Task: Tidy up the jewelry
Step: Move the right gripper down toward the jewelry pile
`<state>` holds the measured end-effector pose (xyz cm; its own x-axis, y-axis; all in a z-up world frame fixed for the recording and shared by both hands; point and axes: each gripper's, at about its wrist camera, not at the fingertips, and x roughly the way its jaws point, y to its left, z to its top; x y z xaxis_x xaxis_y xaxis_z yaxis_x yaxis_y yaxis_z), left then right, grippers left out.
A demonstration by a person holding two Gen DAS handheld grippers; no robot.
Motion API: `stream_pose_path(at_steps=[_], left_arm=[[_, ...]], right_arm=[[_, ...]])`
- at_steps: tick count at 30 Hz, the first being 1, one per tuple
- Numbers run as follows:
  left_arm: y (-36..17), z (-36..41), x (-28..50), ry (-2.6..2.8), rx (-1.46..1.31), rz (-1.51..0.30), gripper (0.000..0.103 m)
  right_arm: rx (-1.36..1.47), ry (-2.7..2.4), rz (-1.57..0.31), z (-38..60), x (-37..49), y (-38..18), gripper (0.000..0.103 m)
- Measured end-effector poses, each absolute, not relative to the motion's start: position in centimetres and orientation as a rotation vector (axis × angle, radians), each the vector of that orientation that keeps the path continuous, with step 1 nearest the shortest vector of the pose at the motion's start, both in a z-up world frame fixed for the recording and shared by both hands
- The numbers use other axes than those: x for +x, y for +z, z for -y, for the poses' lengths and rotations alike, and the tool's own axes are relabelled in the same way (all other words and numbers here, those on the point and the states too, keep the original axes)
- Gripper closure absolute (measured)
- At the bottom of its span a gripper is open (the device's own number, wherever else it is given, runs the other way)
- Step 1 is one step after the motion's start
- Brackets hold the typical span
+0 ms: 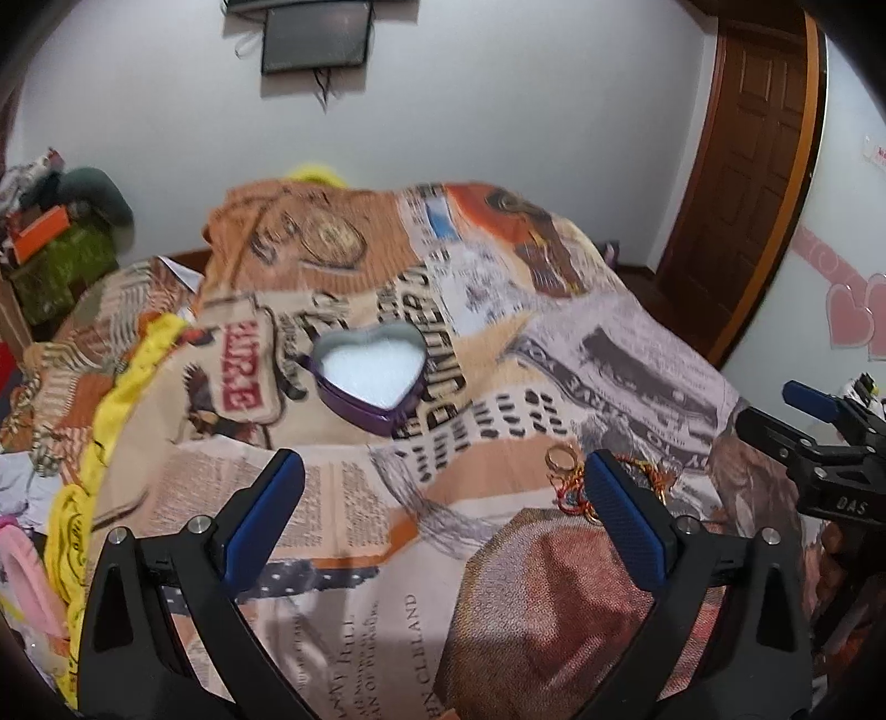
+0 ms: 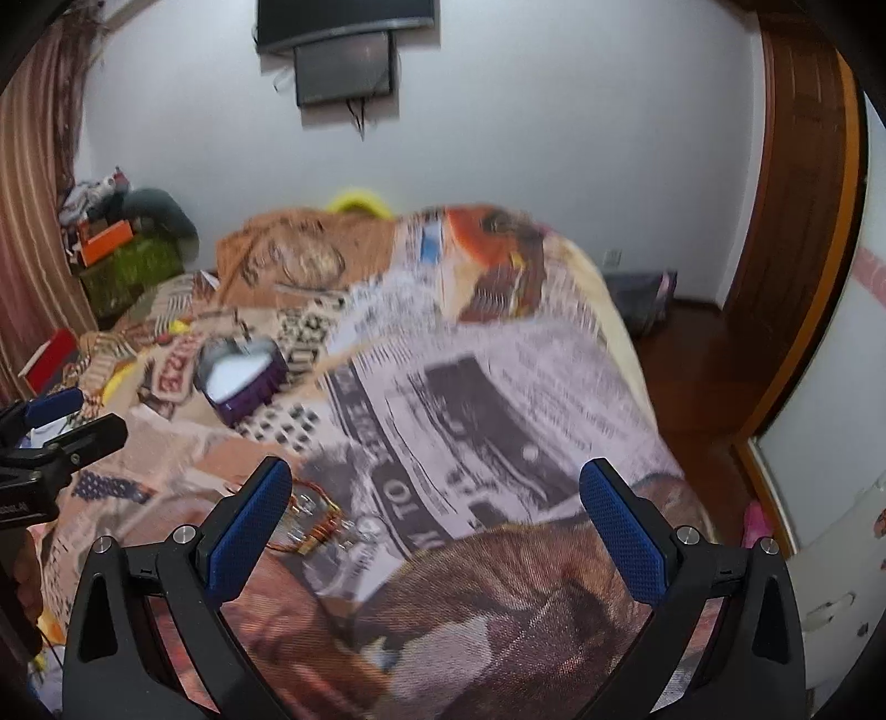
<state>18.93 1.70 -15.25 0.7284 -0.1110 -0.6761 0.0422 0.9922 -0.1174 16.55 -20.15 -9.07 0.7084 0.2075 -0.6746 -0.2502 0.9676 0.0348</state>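
An open purple heart-shaped box (image 1: pixel 370 372) with a white lining sits on the printed bedspread (image 1: pixel 343 515); it also shows at the left of the right wrist view (image 2: pixel 243 382). A small heap of jewelry (image 1: pixel 570 482), gold rings and red-orange threaded pieces, lies beside my left gripper's right finger; in the right wrist view the jewelry (image 2: pixel 315 526) lies by the left finger. My left gripper (image 1: pixel 443 515) is open and empty, short of the box. My right gripper (image 2: pixel 434 520) is open and empty above the bedspread; it also shows at the right edge of the left wrist view (image 1: pixel 819 437).
The bed fills both views. A yellow cloth (image 1: pixel 105 443) lies along its left edge. Cluttered boxes and clothes (image 1: pixel 61 238) stand at the far left by the wall. A wooden door (image 1: pixel 742 183) is at the right. A dark screen (image 1: pixel 315 39) hangs on the wall.
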Motion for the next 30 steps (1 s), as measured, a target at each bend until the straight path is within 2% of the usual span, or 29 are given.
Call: stream_pose_path(at_steps=[6,9,14,18,21,23,25,30], left_arm=[[-16.8,-0.4,20.6,-0.143,-0.075,-0.816,0.011],[-17.5,0.1,21.4,-0.166,-0.053,-0.841,0.014],[-18.1,0.3,22.2,-0.194,-0.046,-0.862,0.024],[-18.4,0.5,22.8,-0.223,-0.053,-0.883,0.035],[-18.8,0.9,23.4,-0.263,-0.053,-0.908,0.046],[-19.1,1.3,23.7,-0.279,-0.035,-0.920,0.049],[-19.6,1.8,23.9,-0.287,-0.018,-0.934,0.051],[-19.7,2.3,23.9,-0.319,-0.007,-0.940,0.051]], right_arm=[[-0.017,0.258,-0.837,21.1,18.3,-11.1,0.000],[-0.030,0.291,-0.859,20.9,18.5,-11.5,0.004],[-0.050,0.368,-0.918,20.2,18.6,-12.1,0.033],[-0.074,0.420,-0.931,19.4,18.1,-12.5,0.046],[-0.086,0.453,-0.939,18.7,18.0,-12.7,0.057],[-0.102,0.479,-0.953,18.0,18.1,-13.0,0.068],[-0.116,0.502,-0.973,17.5,18.1,-13.5,0.073],[-0.115,0.477,-0.974,17.5,18.7,-13.9,0.074]])
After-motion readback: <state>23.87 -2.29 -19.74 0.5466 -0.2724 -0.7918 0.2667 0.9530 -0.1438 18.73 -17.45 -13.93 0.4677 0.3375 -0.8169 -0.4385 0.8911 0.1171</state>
